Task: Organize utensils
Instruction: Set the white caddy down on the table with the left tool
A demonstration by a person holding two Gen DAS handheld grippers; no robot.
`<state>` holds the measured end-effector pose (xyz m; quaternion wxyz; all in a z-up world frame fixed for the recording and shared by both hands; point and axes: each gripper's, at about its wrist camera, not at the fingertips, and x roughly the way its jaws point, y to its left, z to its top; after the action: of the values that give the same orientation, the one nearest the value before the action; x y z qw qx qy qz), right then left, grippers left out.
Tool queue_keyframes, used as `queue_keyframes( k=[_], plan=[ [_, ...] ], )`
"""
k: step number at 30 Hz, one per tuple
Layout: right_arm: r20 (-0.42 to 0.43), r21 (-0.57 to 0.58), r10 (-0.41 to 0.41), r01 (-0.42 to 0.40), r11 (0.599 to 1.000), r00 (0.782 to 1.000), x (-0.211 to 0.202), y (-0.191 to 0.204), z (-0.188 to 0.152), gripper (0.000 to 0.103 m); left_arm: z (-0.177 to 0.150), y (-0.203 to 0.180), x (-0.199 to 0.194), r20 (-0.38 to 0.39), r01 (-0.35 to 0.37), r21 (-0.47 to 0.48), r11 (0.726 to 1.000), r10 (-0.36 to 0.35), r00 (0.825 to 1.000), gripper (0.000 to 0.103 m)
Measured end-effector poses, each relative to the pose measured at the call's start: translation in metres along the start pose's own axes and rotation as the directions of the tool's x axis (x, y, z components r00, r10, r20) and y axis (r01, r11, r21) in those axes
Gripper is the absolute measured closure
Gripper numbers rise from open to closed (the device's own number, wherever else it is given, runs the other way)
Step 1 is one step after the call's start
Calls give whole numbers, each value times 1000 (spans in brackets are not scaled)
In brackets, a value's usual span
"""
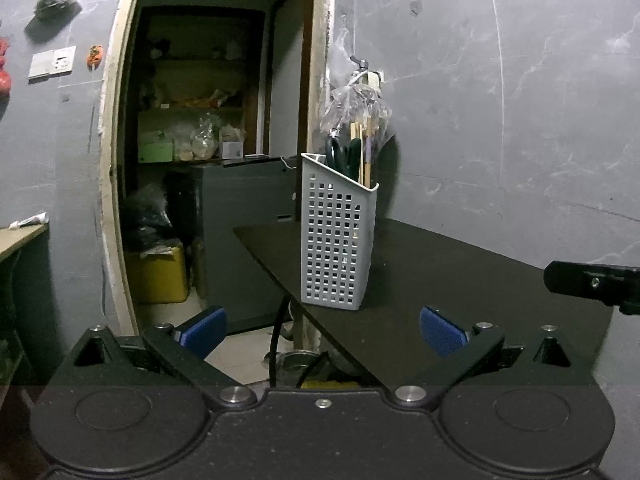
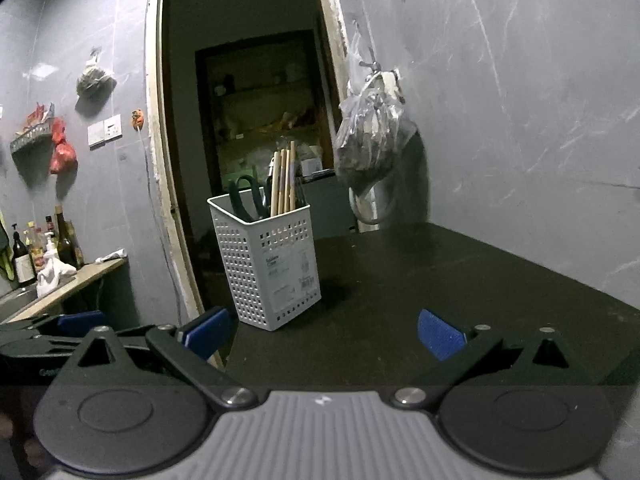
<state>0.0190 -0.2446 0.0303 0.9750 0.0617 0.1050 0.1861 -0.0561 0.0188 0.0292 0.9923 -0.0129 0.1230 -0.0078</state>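
Basket (image 2: 268,256) upright at table (image 2: 440,300) left edge, ahead of both | chopsticks (image 2: 282,182) vertical | left gripper (image 1: 322,330), right gripper (image 2: 322,332) fingers spread, empty

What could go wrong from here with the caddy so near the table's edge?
The caddy is tall, narrow and close to the table edge by the doorway, so a sideways bump from either open gripper, left or right, might tip it off. The chopsticks and scissors stick out above the rim and could snag on a finger reaching in.
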Motion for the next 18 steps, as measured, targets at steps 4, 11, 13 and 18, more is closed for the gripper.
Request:
queue_keyframes(
  k=[4, 11, 13, 18],
  plan=[
    [0, -27, 1, -1, 1000, 1000, -13, 9, -6, 0, -5, -1, -11, -9, -5, -16, 1000, 4, 1000, 1],
    [-19, -34, -10, 9, 999, 1000, -21, 14, -14, 0, -12, 1, -21, -6, -14, -40, 999, 13, 1000, 1],
    [-27, -35, -12, 11, 999, 1000, -21, 14, -17, 0, -12, 2, -22, -3, -19, -43, 999, 19, 1000, 1],
    [-51, -41, -26, 24, 999, 998, -15, 12, -20, 0, -13, 3, -20, -5, -13, -47, 999, 13, 1000, 1]
  ],
)
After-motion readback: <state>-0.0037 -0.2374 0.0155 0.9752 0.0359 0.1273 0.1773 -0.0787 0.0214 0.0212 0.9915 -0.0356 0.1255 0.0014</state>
